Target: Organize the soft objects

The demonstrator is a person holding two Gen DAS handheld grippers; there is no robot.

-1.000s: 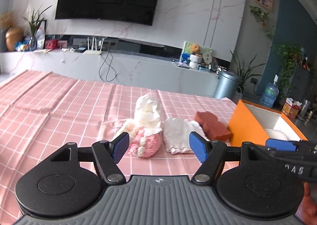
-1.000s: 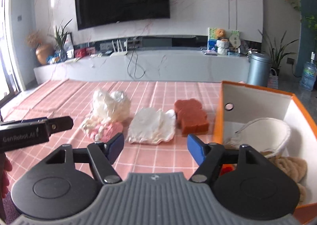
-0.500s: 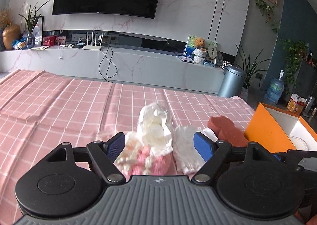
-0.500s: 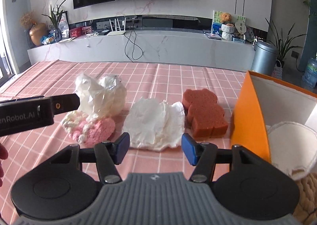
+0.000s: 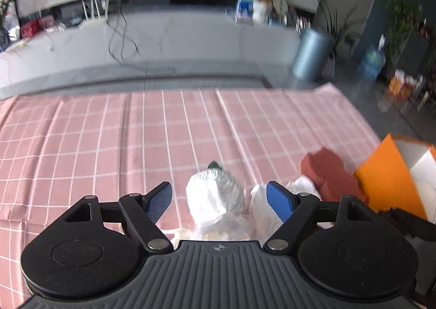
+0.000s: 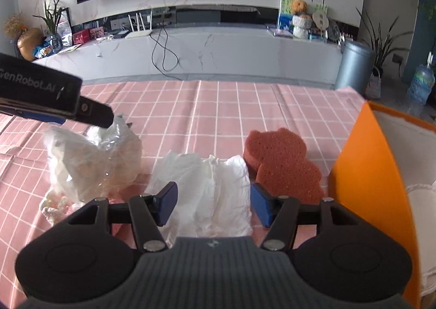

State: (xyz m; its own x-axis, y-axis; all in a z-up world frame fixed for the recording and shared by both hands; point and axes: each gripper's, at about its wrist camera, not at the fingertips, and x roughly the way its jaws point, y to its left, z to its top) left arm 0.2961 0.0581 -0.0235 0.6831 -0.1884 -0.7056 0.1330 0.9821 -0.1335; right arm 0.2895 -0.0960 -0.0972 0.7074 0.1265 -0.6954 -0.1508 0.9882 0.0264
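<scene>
Plastic bag (image 5: 215,200) between spread pads of left tool (image 5: 219,201), untouched; right tool (image 6: 212,204) agape, straddling white cloth (image 6: 209,186).

The left gripper (image 5: 219,202) stands wide apart over a crumpled clear plastic bag (image 5: 215,200) on the pink checked surface (image 5: 109,140); a red-brown sponge (image 5: 329,172) lies beside an orange box (image 5: 387,181).

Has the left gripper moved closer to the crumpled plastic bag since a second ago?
Yes. In the left wrist view the left gripper has advanced over the checked tablecloth; the plastic bag now sits between its open fingers.
</scene>
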